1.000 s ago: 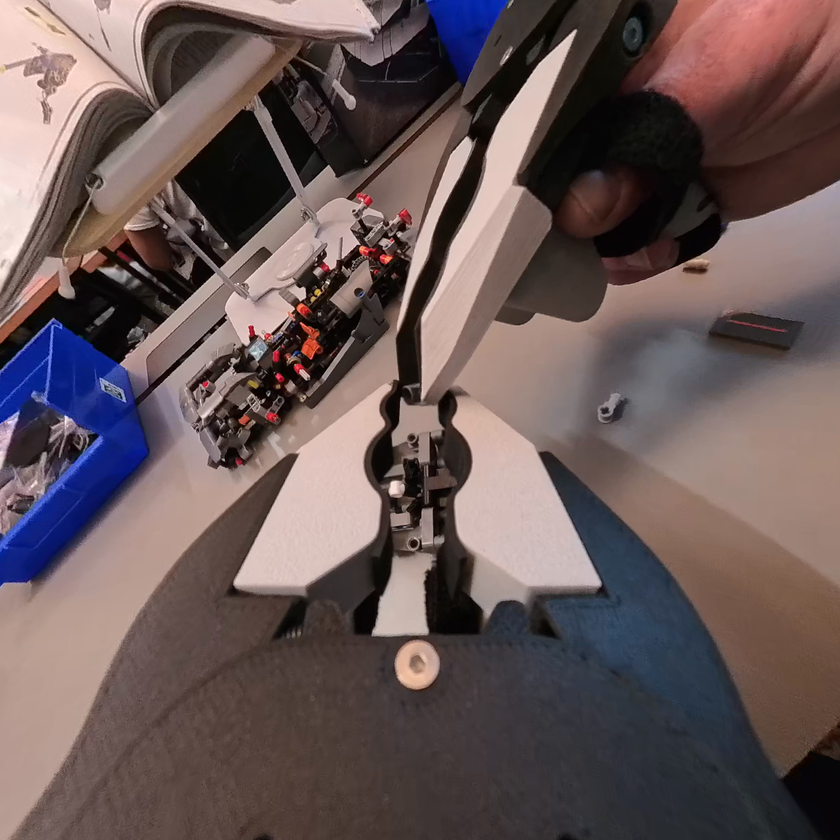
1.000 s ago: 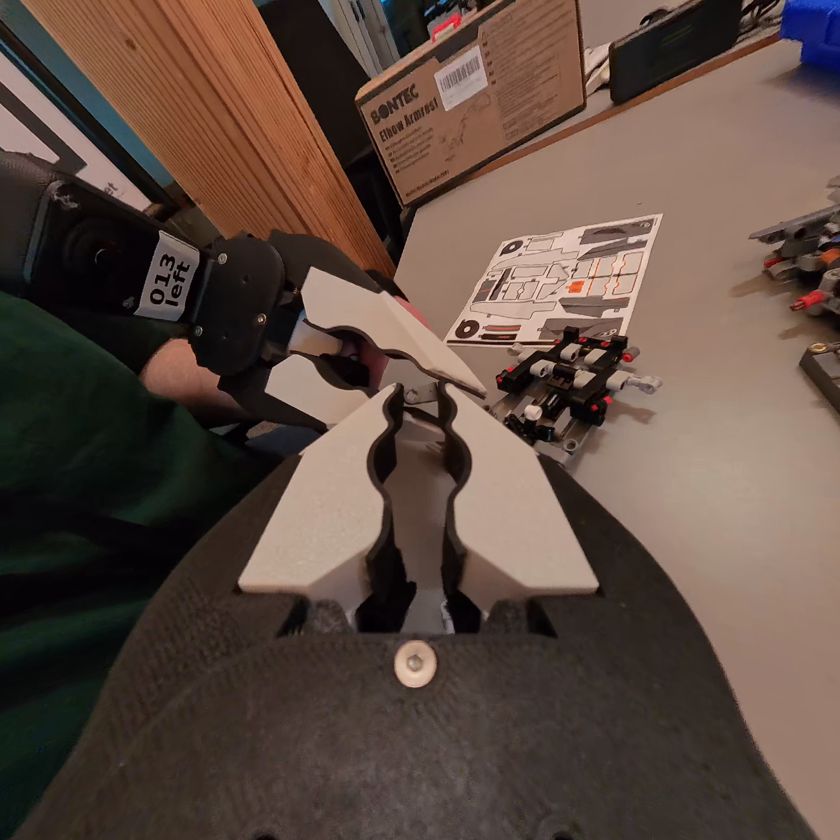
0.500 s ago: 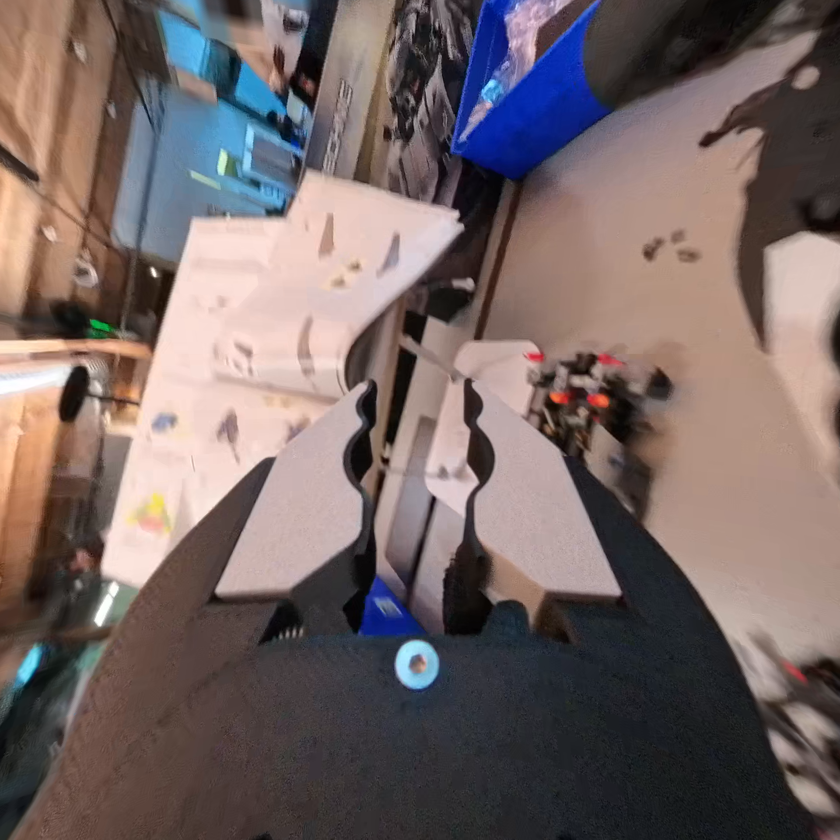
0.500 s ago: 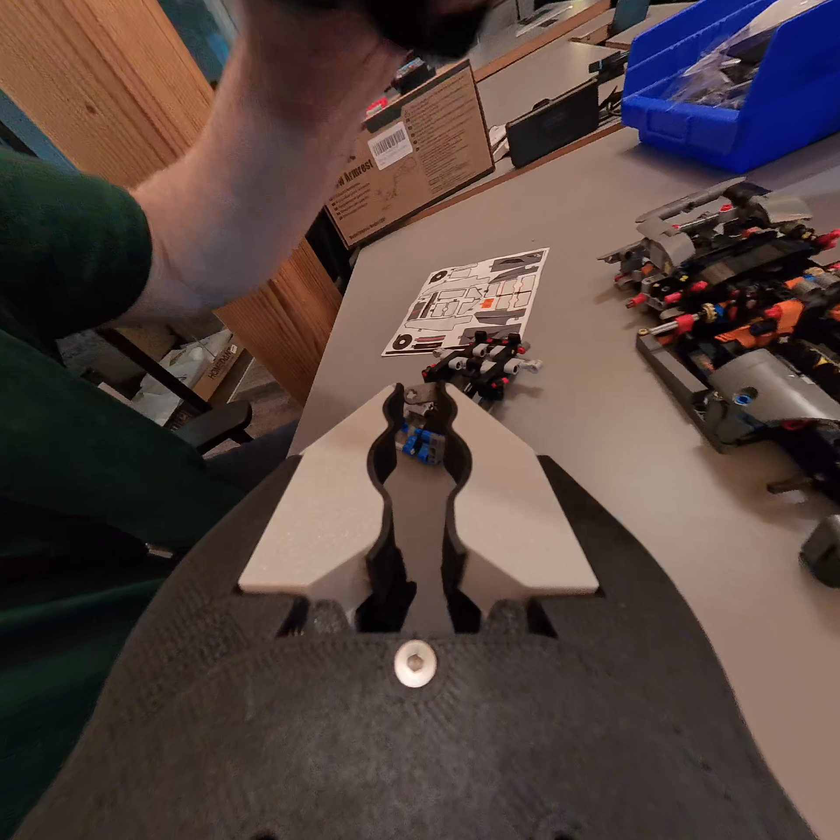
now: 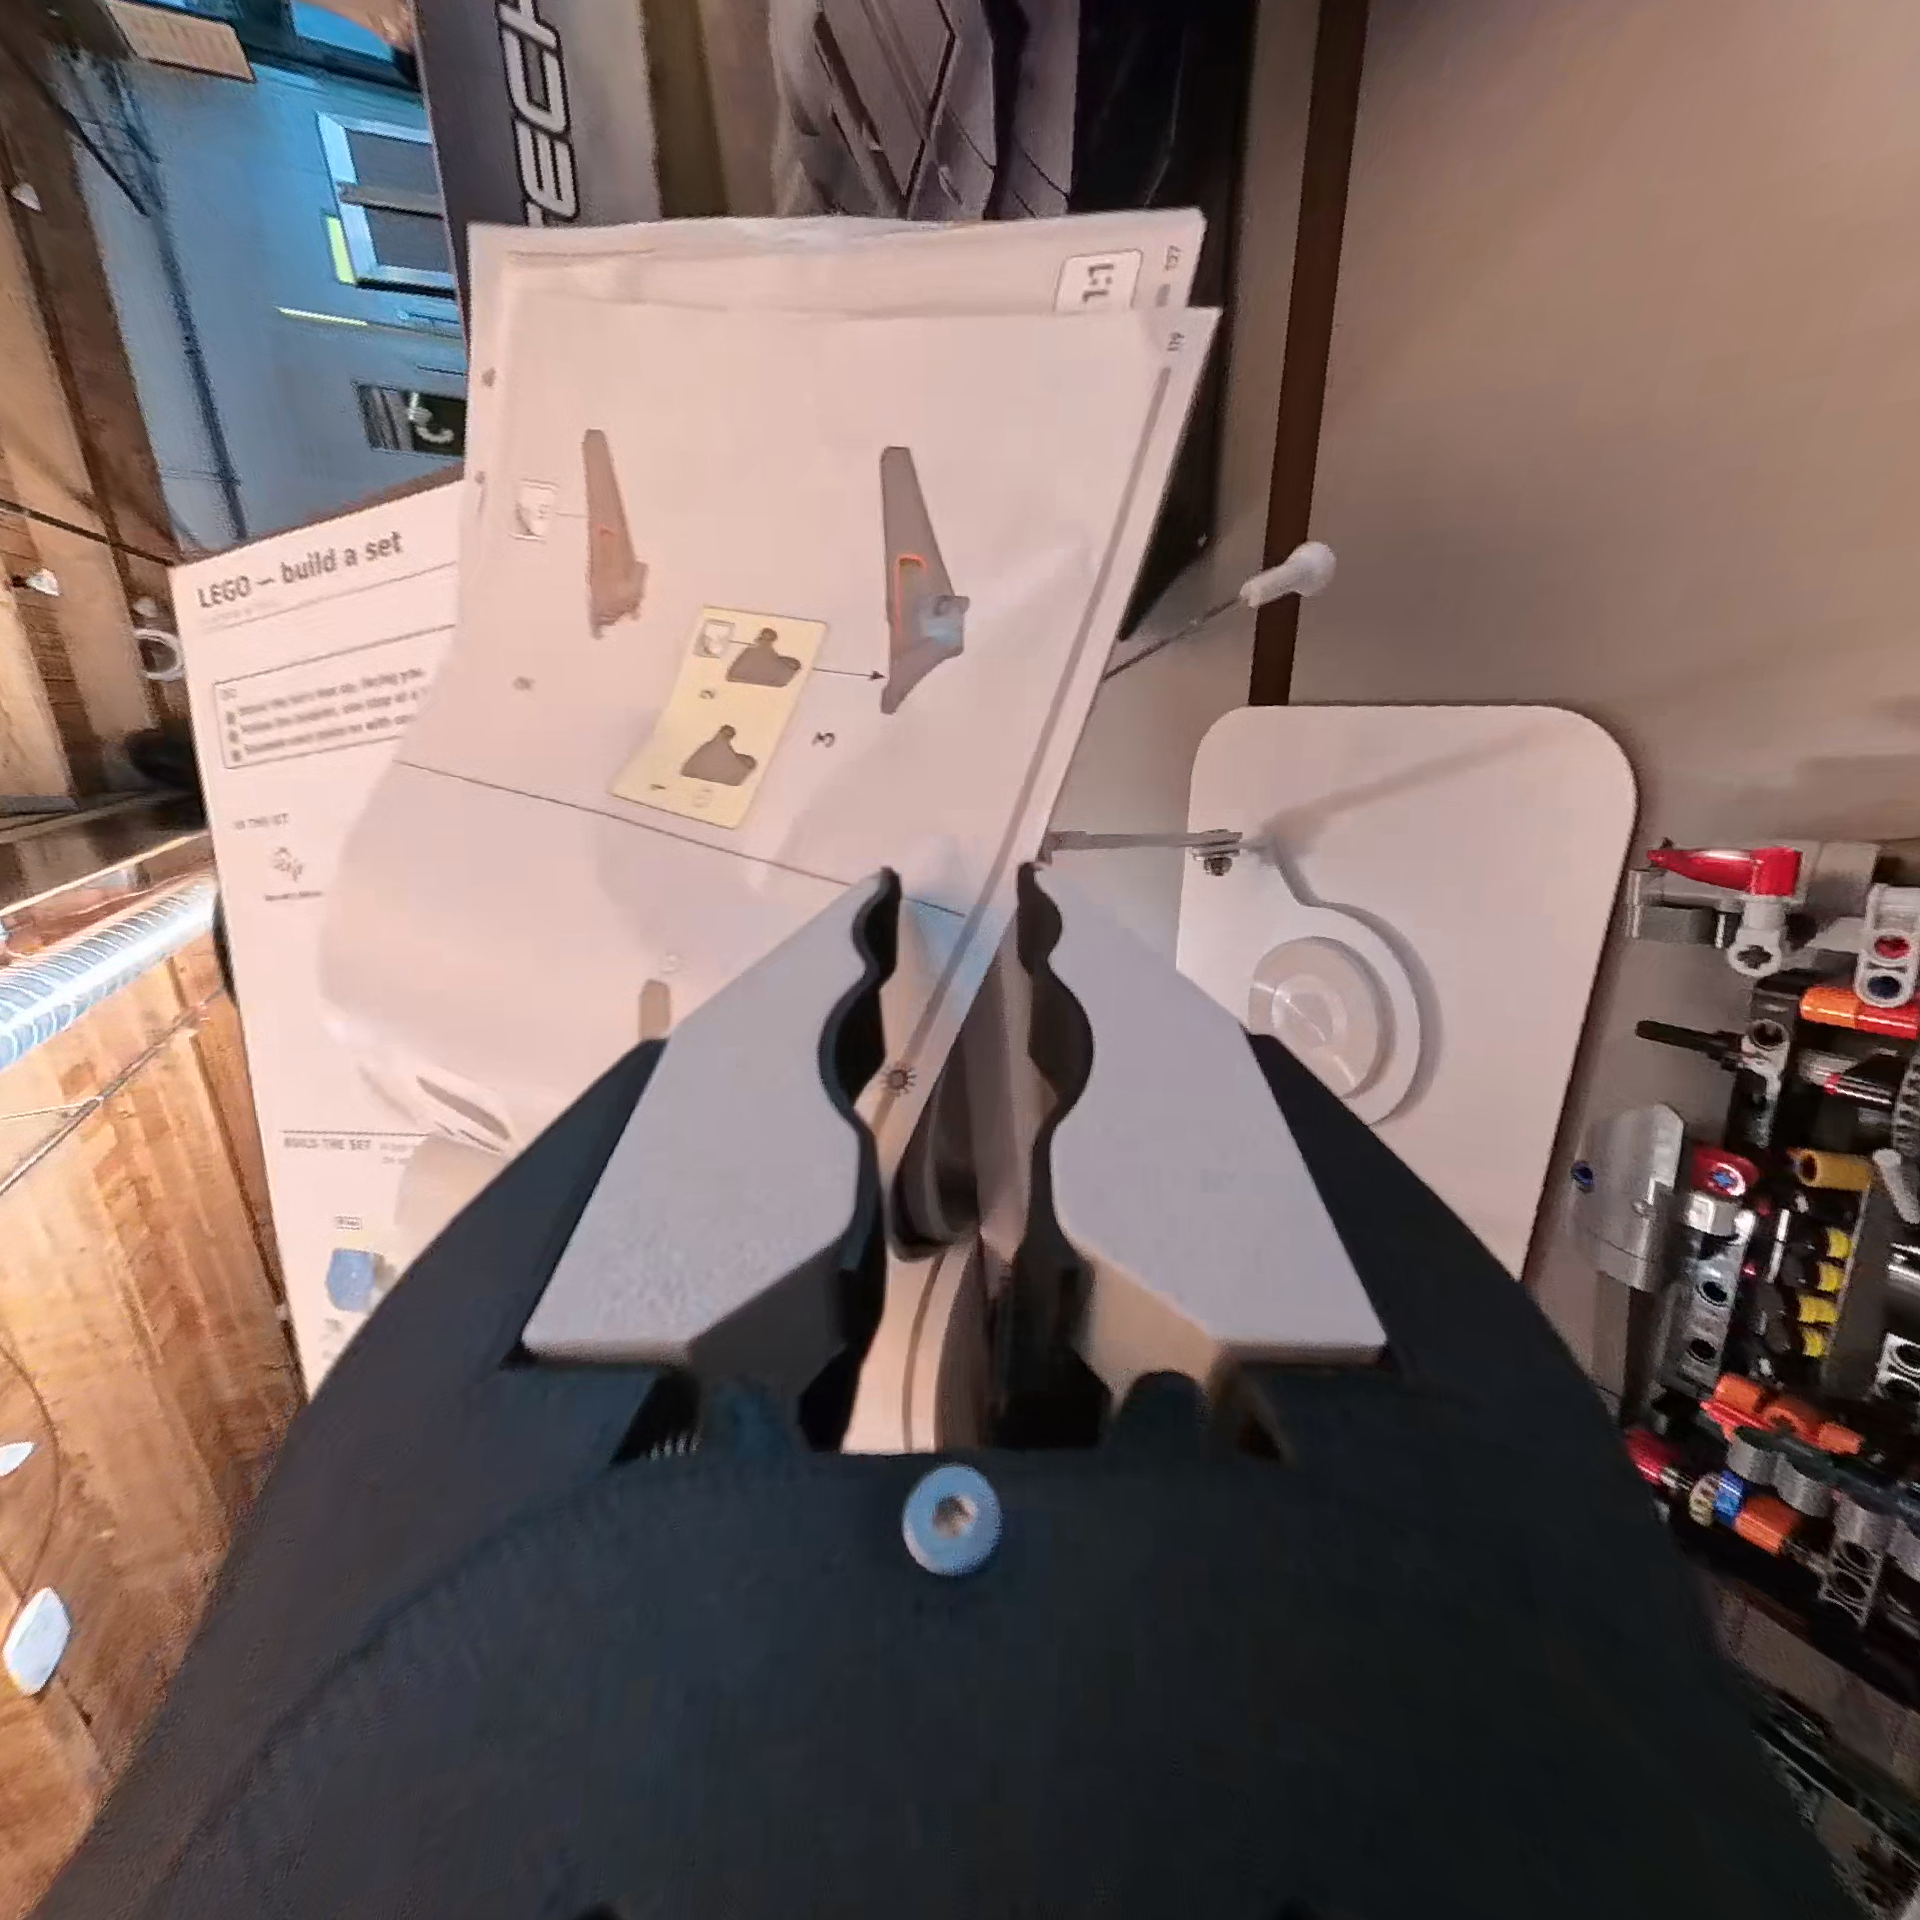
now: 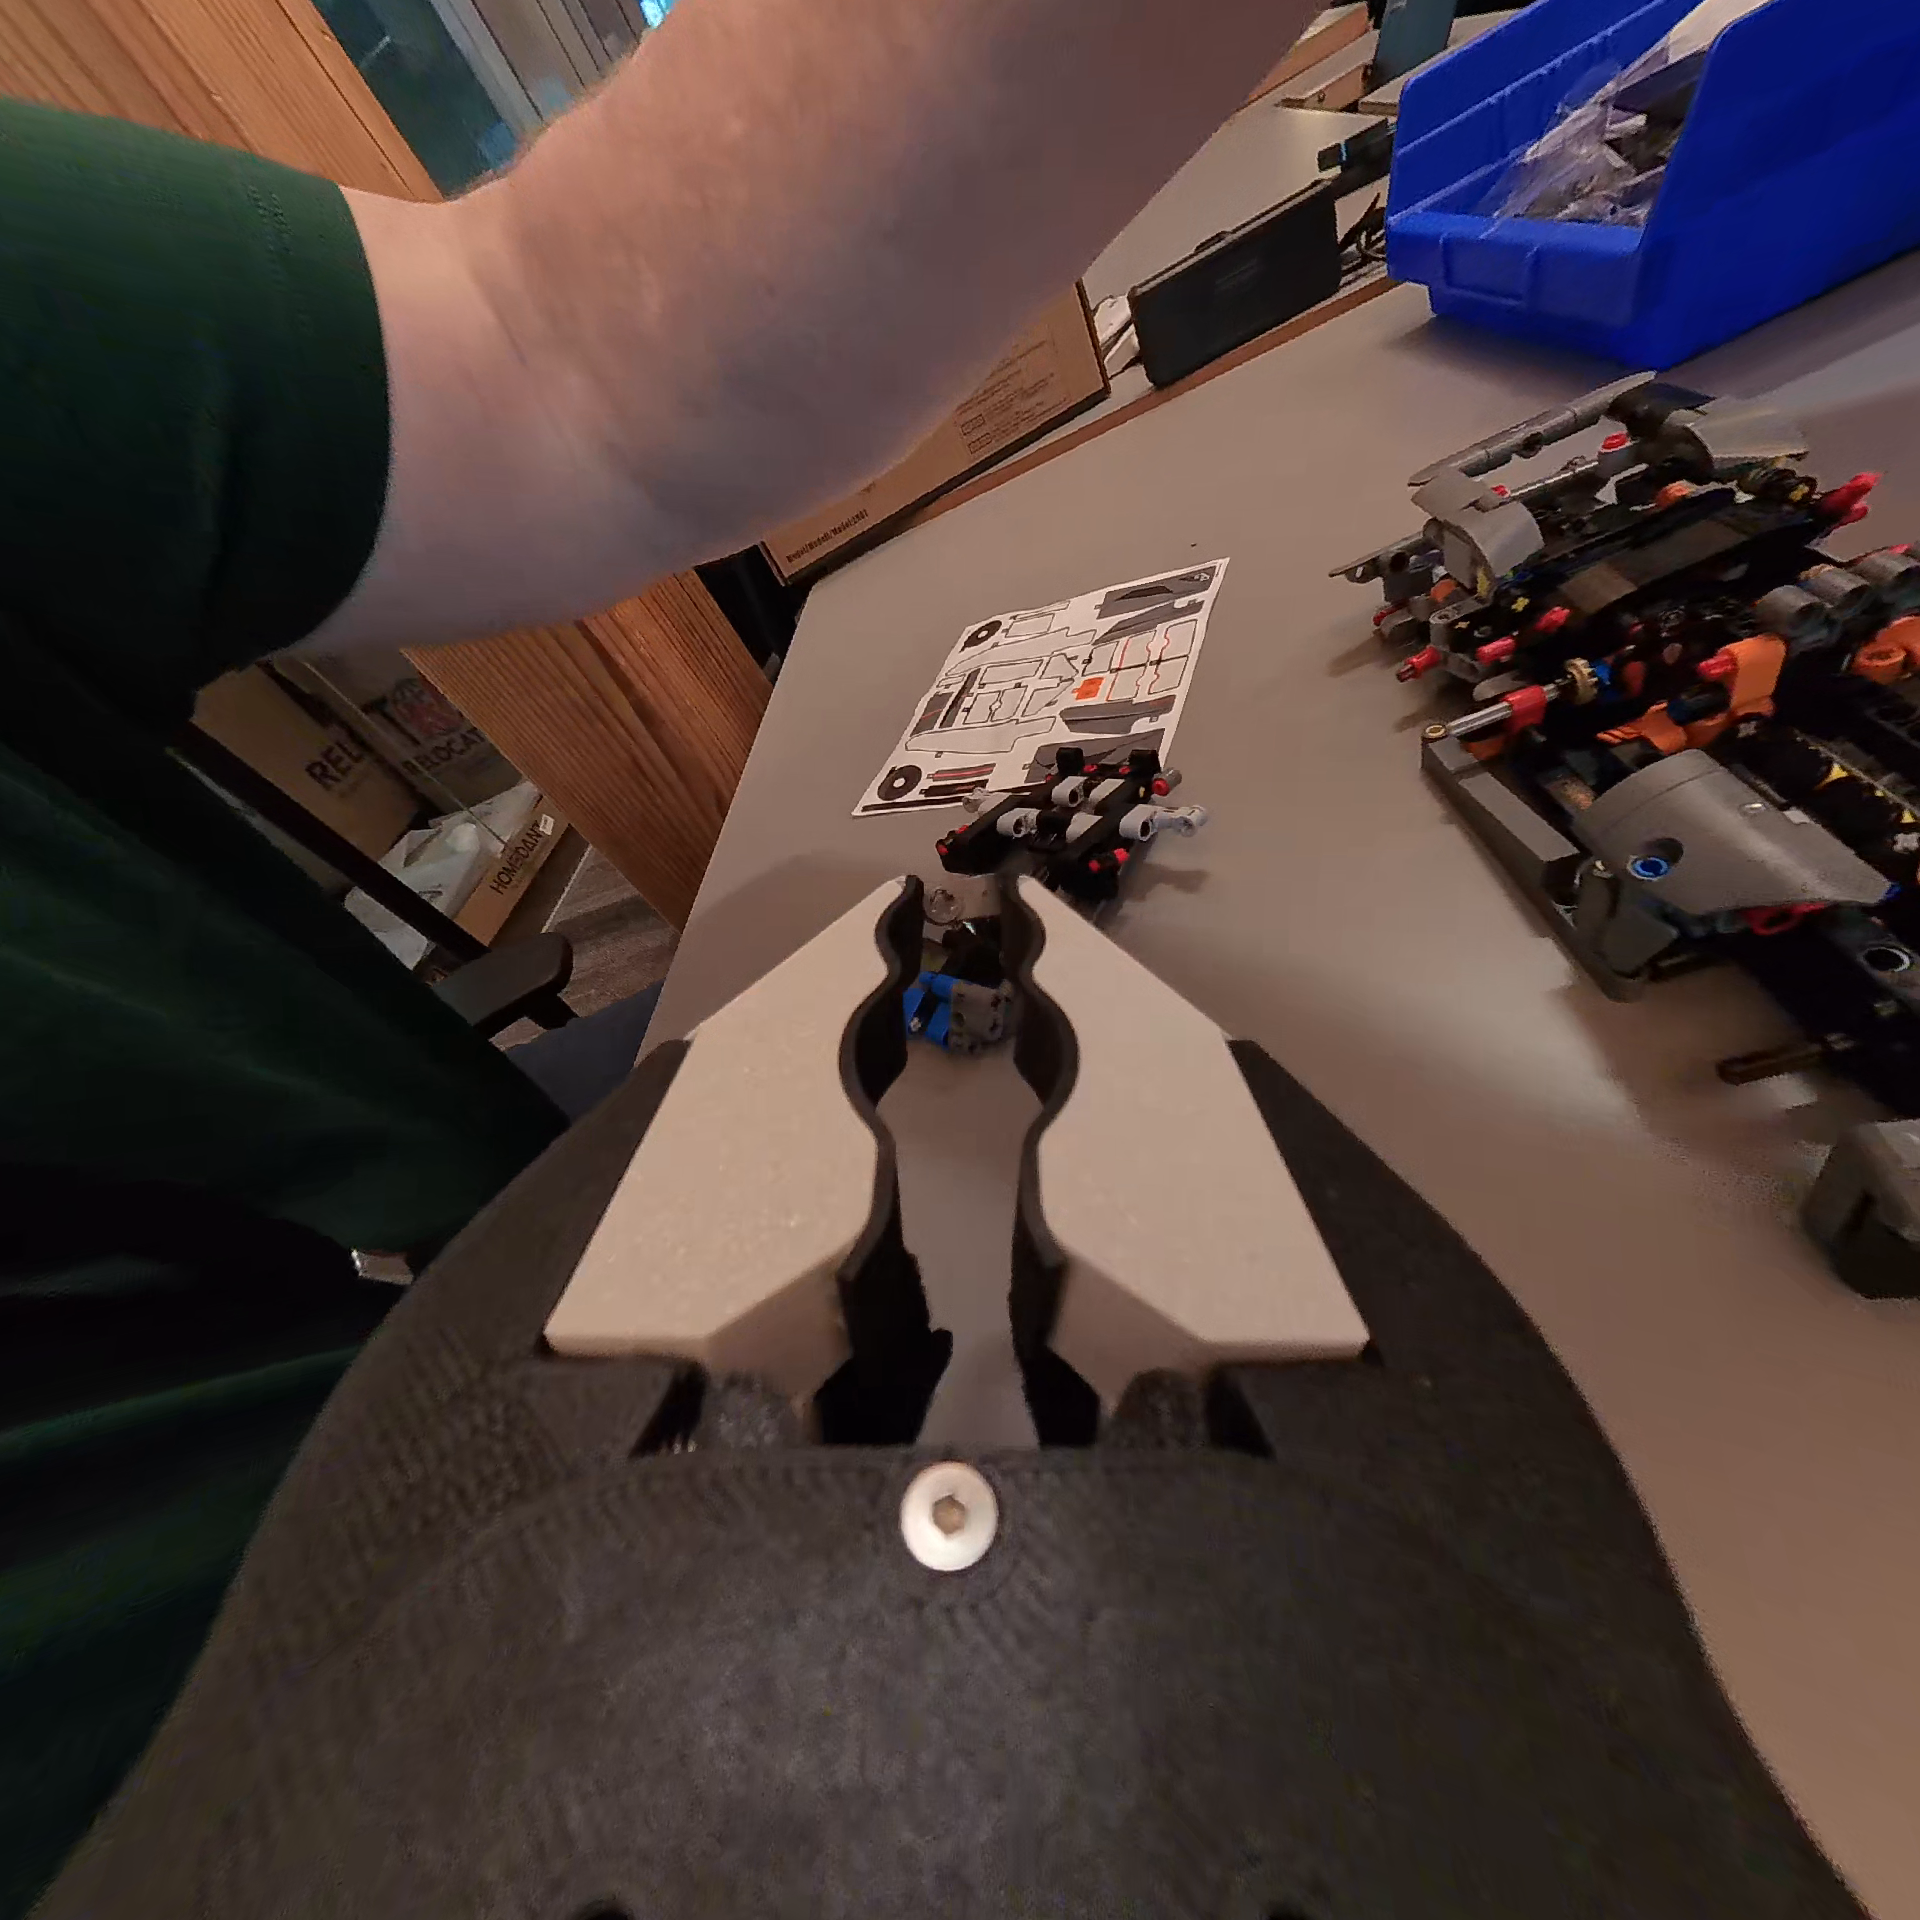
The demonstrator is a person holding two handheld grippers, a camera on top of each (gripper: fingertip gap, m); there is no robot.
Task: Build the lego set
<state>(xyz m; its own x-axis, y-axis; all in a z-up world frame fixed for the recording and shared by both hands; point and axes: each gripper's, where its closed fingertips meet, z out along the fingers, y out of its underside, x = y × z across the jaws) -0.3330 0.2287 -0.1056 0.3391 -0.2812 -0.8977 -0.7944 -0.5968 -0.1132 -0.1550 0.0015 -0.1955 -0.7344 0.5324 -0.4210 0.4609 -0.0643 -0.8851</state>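
In the left wrist view, the left hand-held gripper [image 5: 951, 883] is raised toward an open instruction booklet [image 5: 810, 582] propped on a white stand [image 5: 1455, 894]. Its jaws stand a little apart, and the edge of a loose page runs between them; whether they pinch that page cannot be told. The page edge slants from the upper right down toward the gripper, so the booklet lies straight ahead of this hand. At the far right edge, a large part-built lego model [image 5: 1797, 1195] in grey, black, orange and red rests on the worktop [image 5: 1662, 416]. In the right wrist view, the right hand-held gripper [image 6: 961, 894] hovers low over the grey worktop [image 6: 1351, 1091], jaws slightly parted, with a small blue and grey lego sub-assembly [image 6: 961, 1013] between them; it seems held, though the contact is hard to confirm. Just beyond the tips lies a small black lego assembly [image 6: 1070, 821], its long axis crosswise, overlapping a sticker sheet [image 6: 1060, 675]. The big model [image 6: 1683, 748] lies to the right, well apart. A blue bin [image 6: 1662, 239] at the far right holds clear bags of parts. The person's bare forearm [image 6: 727, 312], in a green sleeve [image 6: 177, 416], crosses overhead.
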